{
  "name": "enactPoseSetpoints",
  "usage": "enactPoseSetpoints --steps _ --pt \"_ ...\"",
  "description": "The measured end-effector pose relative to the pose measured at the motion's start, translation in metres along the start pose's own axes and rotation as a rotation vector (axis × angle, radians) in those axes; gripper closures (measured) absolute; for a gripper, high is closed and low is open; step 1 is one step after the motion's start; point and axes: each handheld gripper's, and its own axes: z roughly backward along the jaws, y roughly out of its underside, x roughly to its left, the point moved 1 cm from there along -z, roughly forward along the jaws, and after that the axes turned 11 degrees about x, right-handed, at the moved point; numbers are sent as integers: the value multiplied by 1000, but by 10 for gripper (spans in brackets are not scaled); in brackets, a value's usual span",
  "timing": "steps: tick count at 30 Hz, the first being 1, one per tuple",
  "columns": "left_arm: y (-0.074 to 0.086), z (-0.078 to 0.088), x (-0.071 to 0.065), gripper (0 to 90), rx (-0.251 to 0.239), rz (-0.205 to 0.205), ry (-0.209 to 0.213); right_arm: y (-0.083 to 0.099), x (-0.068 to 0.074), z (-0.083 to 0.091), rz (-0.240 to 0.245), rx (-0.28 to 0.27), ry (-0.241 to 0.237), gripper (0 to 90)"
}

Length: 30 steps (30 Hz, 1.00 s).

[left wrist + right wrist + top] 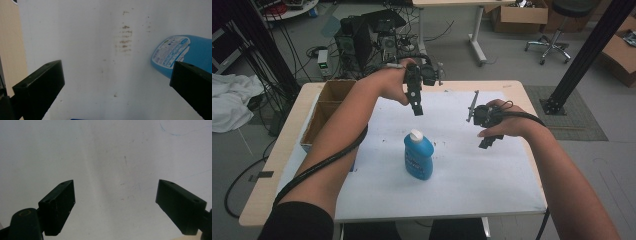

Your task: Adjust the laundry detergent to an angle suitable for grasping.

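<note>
A blue bottle [418, 159] with a white cap stands upright on the white sheet [472, 175] near the table's middle. My left gripper [417, 111] hangs above and just behind it, pointing down, jaws wide open. In the left gripper view the left gripper [117, 67] has nothing between its jaws, and the bottle's labelled side [175, 51] shows at the right, partly behind the right jaw. My right gripper [489, 142] hovers to the right of the bottle, apart from it. The right gripper [116, 185] is open over bare sheet.
An open cardboard box [329, 107] sits at the table's left edge. The sheet carries brown smudges [124, 40] and faint pen marks. Beyond the table's far edge are computer gear, cables, a chair and a black post at the right.
</note>
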Motion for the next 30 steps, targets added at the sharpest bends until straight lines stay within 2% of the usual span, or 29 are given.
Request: enactPoseSetpoints --steps 12,19,23,30 --pt "6 1 -3 1 -11 27 4 3 -2 2 -15 -8 7 160" --pt "10 4 -4 1 -32 38 -3 1 1 4 -16 -12 17 160" --pt "12 3 -5 1 -21 44 -7 2 4 4 -25 -5 26 161" --pt "8 2 -5 1 -18 28 3 13 14 11 -29 -65 12 160"
